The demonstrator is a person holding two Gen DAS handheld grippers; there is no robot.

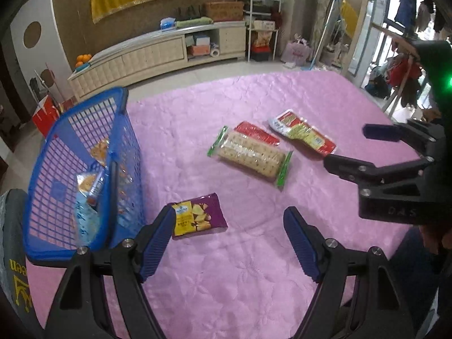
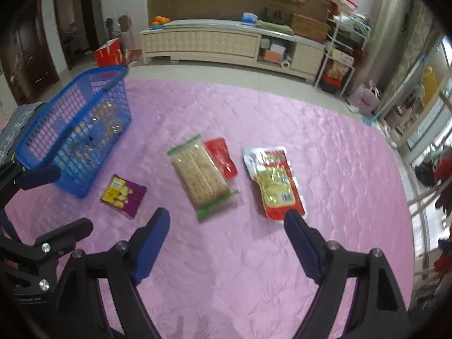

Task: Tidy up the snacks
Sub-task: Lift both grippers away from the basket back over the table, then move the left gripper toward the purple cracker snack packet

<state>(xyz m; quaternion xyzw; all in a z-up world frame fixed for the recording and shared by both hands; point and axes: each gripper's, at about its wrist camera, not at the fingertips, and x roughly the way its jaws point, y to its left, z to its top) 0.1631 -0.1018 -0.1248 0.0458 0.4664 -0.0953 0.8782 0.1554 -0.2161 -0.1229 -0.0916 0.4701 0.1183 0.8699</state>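
In left view: basket contents clearer | both claws spread, empty

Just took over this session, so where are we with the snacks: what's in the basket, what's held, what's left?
Done: a few packets already sit in the blue basket. In hand: nothing; the left gripper and right gripper are both open and empty. Left on the pink cloth: the purple snack pack, the cracker pack, the red packet beside it, and the red-and-yellow pouch.

We see soft daylight entering from the right, sheen on the pink bedspread, slight right-view blur, dark fisheye corners.
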